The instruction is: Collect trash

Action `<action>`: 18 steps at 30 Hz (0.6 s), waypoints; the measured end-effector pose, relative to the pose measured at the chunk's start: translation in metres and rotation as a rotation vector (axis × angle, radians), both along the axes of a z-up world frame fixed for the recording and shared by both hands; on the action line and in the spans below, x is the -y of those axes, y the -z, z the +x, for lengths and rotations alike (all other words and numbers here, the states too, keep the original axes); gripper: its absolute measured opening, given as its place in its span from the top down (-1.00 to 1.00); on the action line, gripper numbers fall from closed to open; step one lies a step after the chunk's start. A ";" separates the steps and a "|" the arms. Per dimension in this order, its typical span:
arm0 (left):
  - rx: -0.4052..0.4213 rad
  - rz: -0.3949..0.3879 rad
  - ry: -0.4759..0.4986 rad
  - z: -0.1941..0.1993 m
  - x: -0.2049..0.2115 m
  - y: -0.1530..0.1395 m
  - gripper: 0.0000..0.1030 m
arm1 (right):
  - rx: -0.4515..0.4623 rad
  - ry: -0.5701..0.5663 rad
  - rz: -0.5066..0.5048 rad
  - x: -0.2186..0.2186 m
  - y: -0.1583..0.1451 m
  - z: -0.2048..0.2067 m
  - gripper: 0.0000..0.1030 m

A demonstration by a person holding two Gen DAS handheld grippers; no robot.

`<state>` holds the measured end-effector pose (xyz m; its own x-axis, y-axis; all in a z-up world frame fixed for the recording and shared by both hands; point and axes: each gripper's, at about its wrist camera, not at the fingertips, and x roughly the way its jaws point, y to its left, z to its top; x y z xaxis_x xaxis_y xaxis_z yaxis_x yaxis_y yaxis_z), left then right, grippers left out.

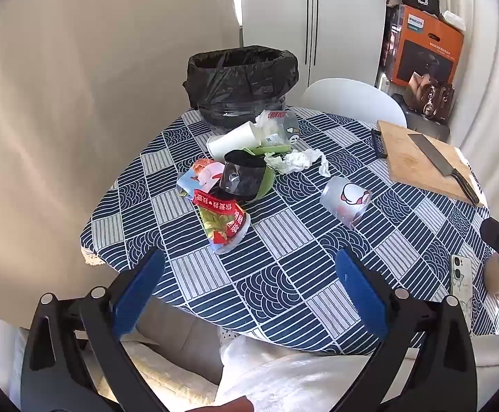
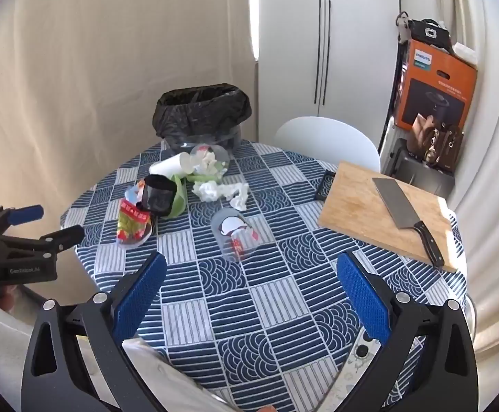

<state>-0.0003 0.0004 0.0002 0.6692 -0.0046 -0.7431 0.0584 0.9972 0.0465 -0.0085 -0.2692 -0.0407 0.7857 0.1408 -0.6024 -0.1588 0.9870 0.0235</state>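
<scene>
A bin with a black bag (image 1: 242,82) (image 2: 202,113) stands at the table's far edge. Before it lies a pile of trash: a white paper cup (image 1: 231,140) (image 2: 167,166), a clear bag (image 1: 280,127), crumpled tissue (image 1: 299,159) (image 2: 220,190), a black cup in a green bowl (image 1: 246,178) (image 2: 162,195), and a red-green wrapper cup (image 1: 223,223) (image 2: 133,225). A clear printed cup (image 1: 345,201) (image 2: 235,237) lies on its side, apart. My left gripper (image 1: 249,267) is open and empty near the front edge. My right gripper (image 2: 251,271) is open and empty, short of the clear cup.
A wooden cutting board (image 1: 421,158) (image 2: 363,209) with a cleaver (image 2: 406,216) lies at the right. A phone (image 1: 461,279) lies at the right front edge. A white chair (image 2: 325,140), boxes and bags (image 2: 435,99) stand behind. The tablecloth (image 2: 266,309) is blue-patterned.
</scene>
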 end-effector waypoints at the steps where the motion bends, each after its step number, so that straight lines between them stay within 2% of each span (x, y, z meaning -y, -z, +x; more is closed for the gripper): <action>1: -0.007 0.004 0.000 0.001 0.000 0.000 -0.89 | 0.009 0.000 -0.005 0.000 0.000 -0.001 -0.85; 18: -0.014 -0.012 -0.021 -0.004 -0.002 0.002 -0.89 | 0.004 -0.008 -0.017 -0.001 0.000 -0.006 -0.85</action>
